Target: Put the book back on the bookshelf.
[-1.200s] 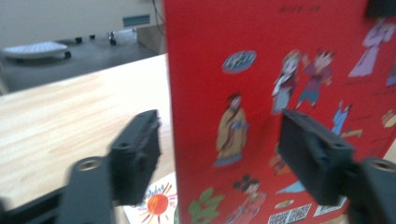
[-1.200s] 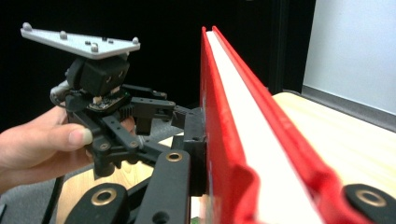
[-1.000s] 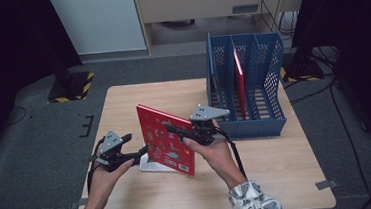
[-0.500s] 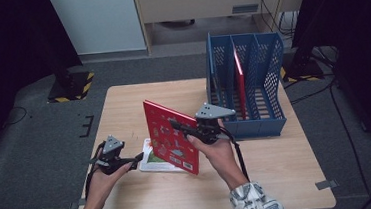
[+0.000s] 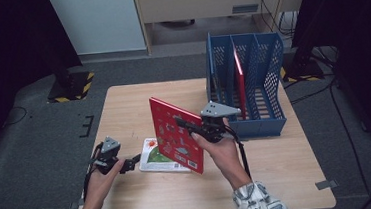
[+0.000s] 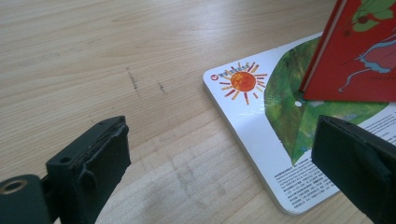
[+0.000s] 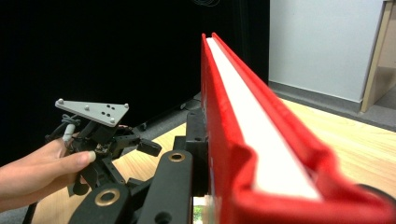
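Two books are in play: my right gripper [image 5: 187, 126] clamps the red book [image 5: 176, 134] upright above the table [image 5: 279, 177], clear for the blue rack [image 5: 251, 79]. My left gripper [image 5: 133, 161], its jaws just opened wide and empty, sits low beside the flat white book [image 6: 261, 135], ready for its edge.

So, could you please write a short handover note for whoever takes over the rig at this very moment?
Right hand-held gripper: shut on the red book, held upright above the table.
Left hand-held gripper: jaws have just been opening and now stand open, nothing between them, low beside the white picture book.
White picture book: flat on the table, partly under the red book.
Blue file rack: at the table's far right, one red book already standing in a slot.
Done: one book filed, second one lifted.
Left, probably: file the held red book, then the white one.
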